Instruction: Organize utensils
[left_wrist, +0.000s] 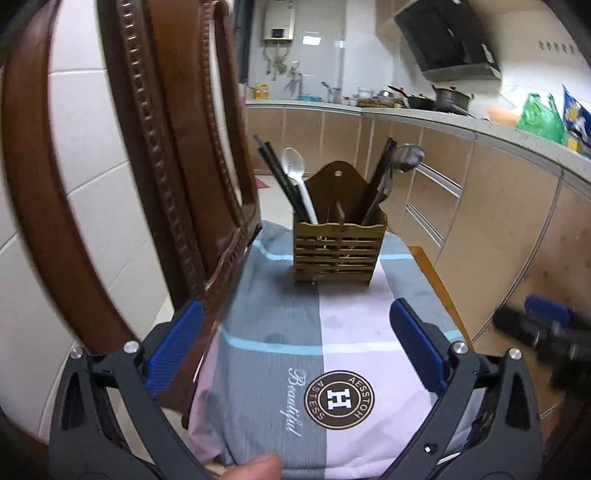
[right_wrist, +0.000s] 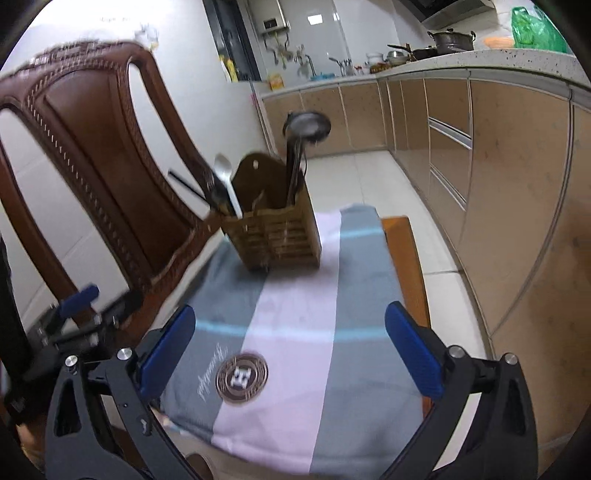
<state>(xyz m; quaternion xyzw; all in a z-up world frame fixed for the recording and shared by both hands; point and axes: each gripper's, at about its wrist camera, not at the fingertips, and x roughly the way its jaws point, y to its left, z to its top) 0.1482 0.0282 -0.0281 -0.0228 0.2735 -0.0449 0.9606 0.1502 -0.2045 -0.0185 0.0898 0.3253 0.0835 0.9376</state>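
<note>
Grippers sit nearest in both views: the left gripper with its blue-padded black fingers spread to their widest and nothing between them, and the right gripper likewise wide apart and empty, each hanging over the near end of a grey, pink and pale-blue striped cushion with a round brown logo badge. A fingertip shows at the bottom edge of the left view. The cushion covers the seat of a carved dark-brown wooden chair, which serves here in place of a desk. Farther along, at the far end of the cushion, stands the slatted brown wooden utensil holder, upright. Its left compartment holds black chopsticks and a white plastic spoon leaning left; its right compartment holds a dark metal ladle leaning right. Sorting by kind looks largely done, which would explain both grippers being free. Beyond lies the kitchen counter with pots.
</note>
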